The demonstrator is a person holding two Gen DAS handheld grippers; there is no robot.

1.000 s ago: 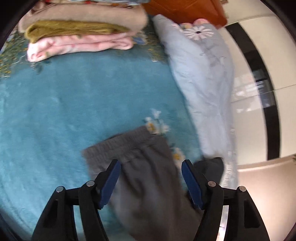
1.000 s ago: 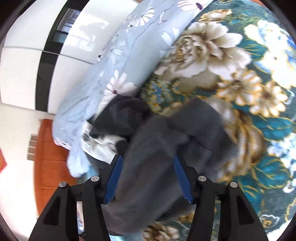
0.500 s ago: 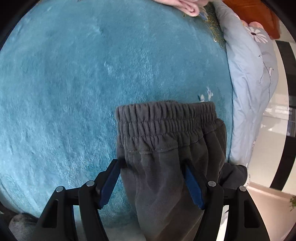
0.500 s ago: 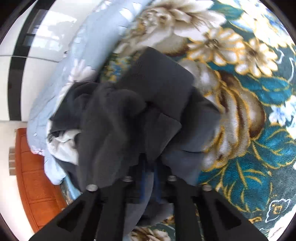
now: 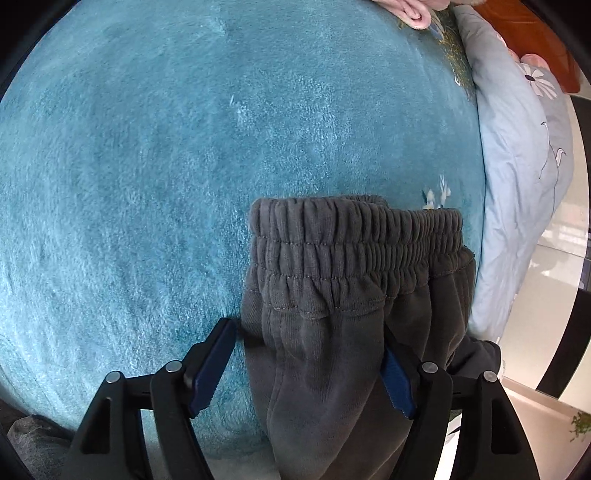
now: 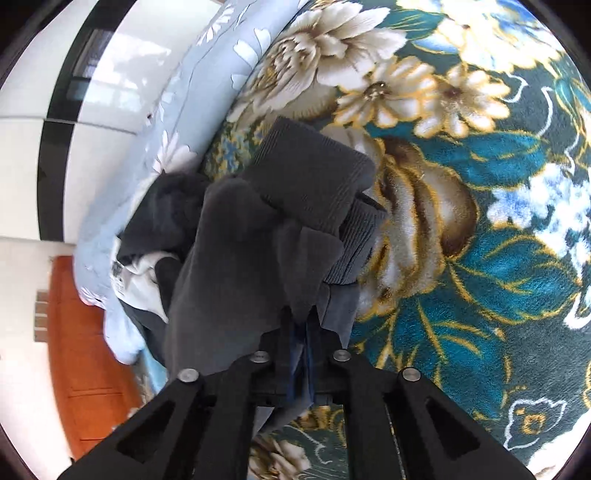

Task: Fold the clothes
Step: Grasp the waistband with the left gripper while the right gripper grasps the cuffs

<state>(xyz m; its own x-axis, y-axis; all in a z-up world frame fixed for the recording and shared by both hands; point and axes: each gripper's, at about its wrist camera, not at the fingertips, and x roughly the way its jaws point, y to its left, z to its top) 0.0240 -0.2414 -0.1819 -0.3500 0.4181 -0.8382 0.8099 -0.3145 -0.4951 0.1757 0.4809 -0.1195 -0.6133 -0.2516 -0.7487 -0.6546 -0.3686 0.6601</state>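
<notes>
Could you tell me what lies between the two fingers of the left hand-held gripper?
In the left wrist view, the grey sweatpants fill the gap of the open left hand-held gripper, just below the elastic waistband.

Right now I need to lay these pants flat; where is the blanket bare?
Bare teal blanket lies left of and beyond the pants, up to the pink clothes. The right side is crowded: the quilt runs along that edge.
</notes>
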